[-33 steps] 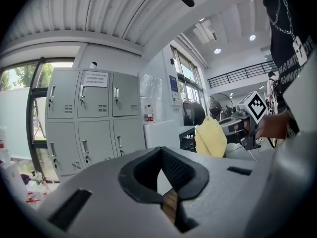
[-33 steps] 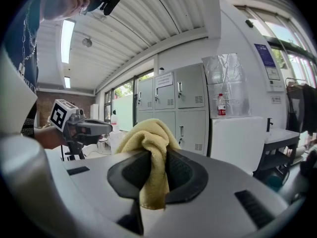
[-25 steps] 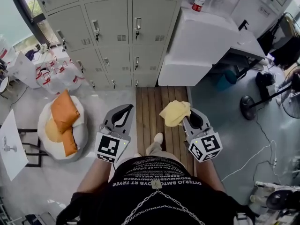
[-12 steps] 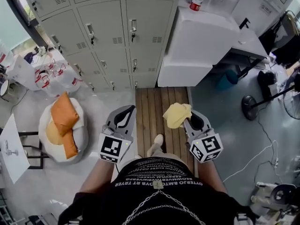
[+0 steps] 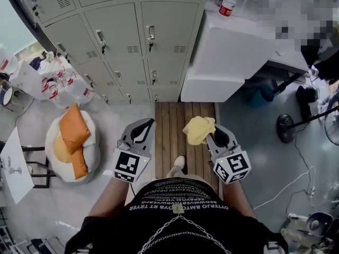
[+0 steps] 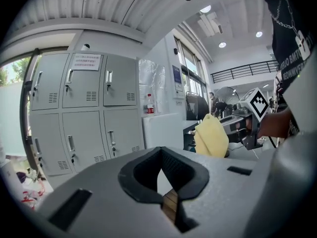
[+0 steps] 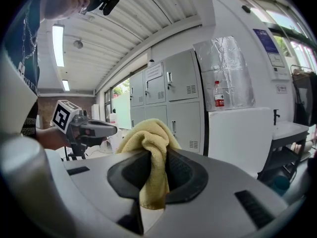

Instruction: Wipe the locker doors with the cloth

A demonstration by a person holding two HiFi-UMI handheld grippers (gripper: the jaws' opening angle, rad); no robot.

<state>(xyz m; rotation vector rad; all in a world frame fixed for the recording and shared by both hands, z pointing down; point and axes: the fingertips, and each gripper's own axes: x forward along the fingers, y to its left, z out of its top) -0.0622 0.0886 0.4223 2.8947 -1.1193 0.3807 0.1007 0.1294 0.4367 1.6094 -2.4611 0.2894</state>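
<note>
Grey locker doors (image 5: 122,36) with small handles and vents fill the wall ahead, and they also show in the left gripper view as locker doors (image 6: 84,108) and in the right gripper view as locker doors (image 7: 173,98). My right gripper (image 5: 207,133) is shut on a yellow cloth (image 5: 197,128), which bunches above the jaws and hangs down between them as the cloth (image 7: 148,143). My left gripper (image 5: 142,127) is shut with nothing in it; its jaws meet at the tips in the left gripper view (image 6: 161,151). Both grippers hang at waist height, well short of the lockers.
A white cabinet (image 5: 233,57) with a red-labelled bottle (image 5: 229,1) on top stands right of the lockers. An orange cushion (image 5: 73,136) on a white beanbag and plastic bags (image 5: 58,86) lie at the left. A wooden floor strip (image 5: 169,126) runs ahead. A fan base (image 5: 288,126) stands at the right.
The head view has shifted slightly, so the lockers and the white cabinet sit a little differently in it. Both grippers stay in about the same place, and the cloth is still held.
</note>
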